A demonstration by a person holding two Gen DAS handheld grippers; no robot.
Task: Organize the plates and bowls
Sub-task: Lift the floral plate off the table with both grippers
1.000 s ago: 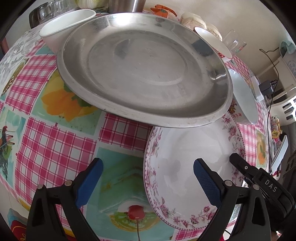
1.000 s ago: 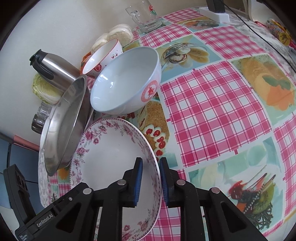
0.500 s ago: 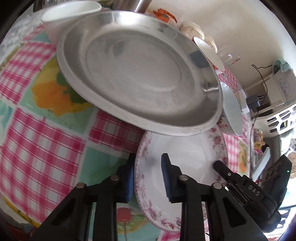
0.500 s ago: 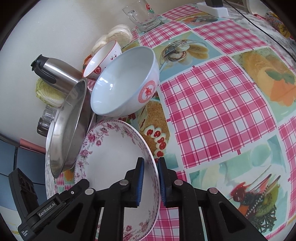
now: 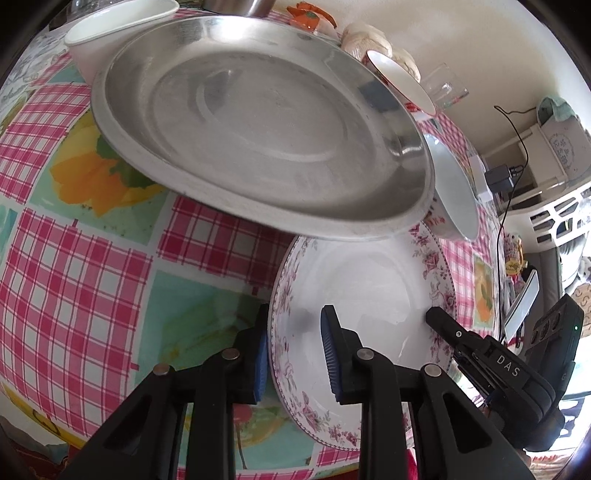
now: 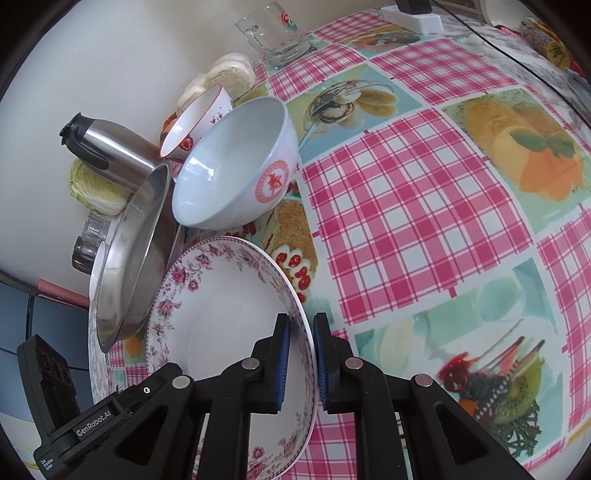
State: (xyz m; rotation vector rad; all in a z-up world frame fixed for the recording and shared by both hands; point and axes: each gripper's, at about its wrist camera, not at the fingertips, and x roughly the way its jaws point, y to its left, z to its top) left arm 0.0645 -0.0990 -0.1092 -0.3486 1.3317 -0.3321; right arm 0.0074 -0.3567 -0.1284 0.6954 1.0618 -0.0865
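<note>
A white plate with a pink floral rim (image 5: 369,295) (image 6: 221,314) is tilted over the checked tablecloth, held from both sides. My left gripper (image 5: 295,332) is shut on its left rim. My right gripper (image 6: 301,325) has the right rim between its blue pads, and its jaws are closing on it. A large steel plate (image 5: 258,129) (image 6: 129,258) leans over the floral plate's far edge. A white bowl with a red emblem (image 6: 229,173) (image 5: 454,192) stands just beyond, and a small red-rimmed bowl (image 6: 195,118) sits behind it.
Another white bowl (image 5: 118,22) sits under the steel plate's far side. A steel flask (image 6: 107,151), a cabbage (image 6: 96,188), buns and a glass mug (image 6: 273,40) line the wall. Open tablecloth (image 6: 424,203) lies to the right.
My left gripper went from wide open to shut on the floral plate's left rim. The right gripper's pads drew a little closer on the right rim.
</note>
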